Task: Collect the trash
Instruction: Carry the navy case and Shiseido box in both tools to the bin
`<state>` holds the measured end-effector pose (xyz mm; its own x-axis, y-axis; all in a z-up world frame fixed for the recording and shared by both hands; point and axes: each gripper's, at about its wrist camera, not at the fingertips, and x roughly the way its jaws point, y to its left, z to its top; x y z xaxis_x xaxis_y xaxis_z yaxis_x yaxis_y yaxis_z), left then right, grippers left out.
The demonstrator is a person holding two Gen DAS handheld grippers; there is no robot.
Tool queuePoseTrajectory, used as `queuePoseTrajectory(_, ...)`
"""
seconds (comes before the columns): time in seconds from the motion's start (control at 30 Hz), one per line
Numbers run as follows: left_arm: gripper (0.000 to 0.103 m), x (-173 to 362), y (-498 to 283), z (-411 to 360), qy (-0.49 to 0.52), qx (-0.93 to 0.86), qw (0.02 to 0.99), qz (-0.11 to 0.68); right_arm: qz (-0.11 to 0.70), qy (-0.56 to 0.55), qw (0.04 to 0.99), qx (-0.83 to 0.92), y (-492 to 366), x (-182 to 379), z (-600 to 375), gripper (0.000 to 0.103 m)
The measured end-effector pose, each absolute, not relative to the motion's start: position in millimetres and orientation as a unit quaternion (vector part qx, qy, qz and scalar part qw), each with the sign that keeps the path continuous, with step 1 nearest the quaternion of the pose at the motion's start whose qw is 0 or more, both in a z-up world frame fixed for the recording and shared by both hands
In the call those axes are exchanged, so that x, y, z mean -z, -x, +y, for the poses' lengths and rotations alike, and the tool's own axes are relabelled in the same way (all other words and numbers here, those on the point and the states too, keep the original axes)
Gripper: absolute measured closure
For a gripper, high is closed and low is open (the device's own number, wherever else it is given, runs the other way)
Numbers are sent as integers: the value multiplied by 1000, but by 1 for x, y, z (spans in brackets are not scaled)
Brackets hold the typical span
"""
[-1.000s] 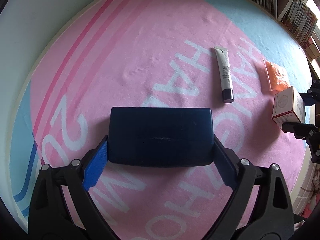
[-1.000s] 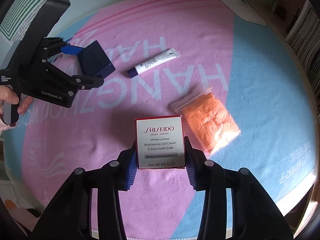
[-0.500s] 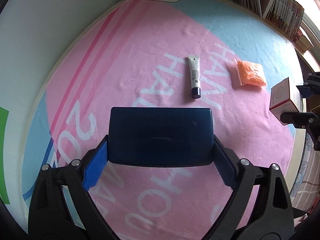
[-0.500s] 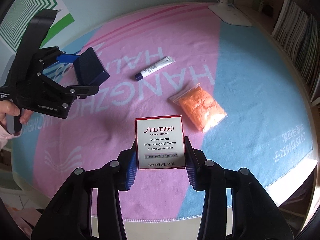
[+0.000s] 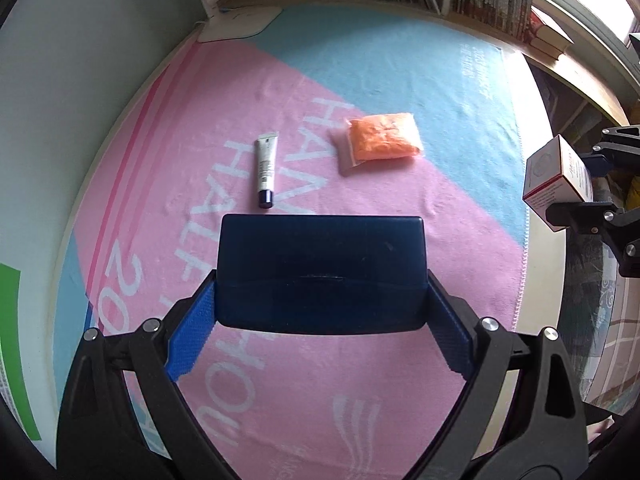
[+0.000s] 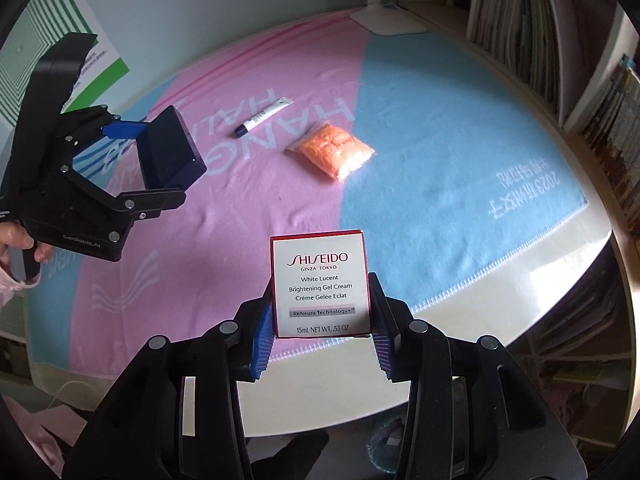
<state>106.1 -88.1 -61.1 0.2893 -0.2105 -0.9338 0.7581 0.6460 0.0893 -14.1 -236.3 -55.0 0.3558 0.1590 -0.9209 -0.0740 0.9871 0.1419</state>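
My left gripper (image 5: 320, 328) is shut on a dark blue box (image 5: 320, 272) and holds it above the pink and blue towel (image 5: 440, 92); the box also shows in the right wrist view (image 6: 168, 152). My right gripper (image 6: 320, 332) is shut on a white Shiseido cream carton (image 6: 320, 284), held over the table's front edge; the carton shows at the right of the left wrist view (image 5: 554, 178). A white tube with a dark cap (image 5: 266, 168) and an orange bag (image 5: 382, 140) lie on the towel.
A white lamp base (image 5: 240, 24) stands at the towel's far edge. Shelves of books (image 6: 520, 24) run along the far and right sides. The bare table rim (image 6: 520, 272) shows beyond the towel's front edge.
Both grippers have lifted and drawn back from the towel with their boxes. The tube and the orange bag look smaller and farther away; they lie where they were.
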Motion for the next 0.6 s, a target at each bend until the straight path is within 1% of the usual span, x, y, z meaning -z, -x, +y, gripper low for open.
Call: queuePoseTrajectory(0.6,11,52,-15,-177,-336,418,713,452,550,-114,826,42,130,55,-308,61)
